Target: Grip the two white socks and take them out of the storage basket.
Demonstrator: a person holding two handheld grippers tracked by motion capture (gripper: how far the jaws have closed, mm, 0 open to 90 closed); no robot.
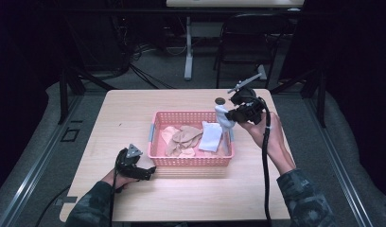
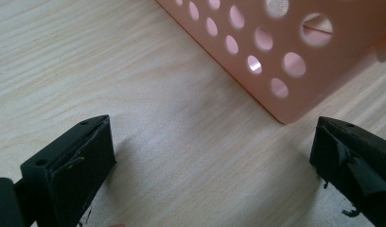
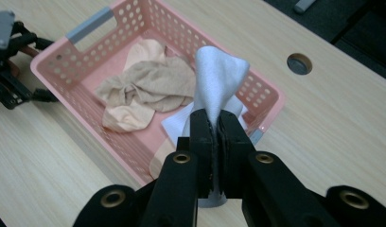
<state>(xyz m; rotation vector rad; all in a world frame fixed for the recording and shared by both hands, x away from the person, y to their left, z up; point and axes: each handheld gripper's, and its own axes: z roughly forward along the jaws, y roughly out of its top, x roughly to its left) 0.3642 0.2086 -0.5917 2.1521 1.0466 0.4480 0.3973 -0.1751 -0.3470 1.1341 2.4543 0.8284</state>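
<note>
My right gripper [image 3: 214, 130] clenched white sock [image 3: 218, 78] above pink basket [image 1: 191, 161] right edge; left gripper [image 2: 214, 165] gaped, idle. Judged: release only once over basket.

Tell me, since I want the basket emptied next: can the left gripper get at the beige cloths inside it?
Probably yes. The left gripper rests open on the table beside the basket, whose top is open. The beige cloths lie uncovered; it must lift over the wall.
</note>
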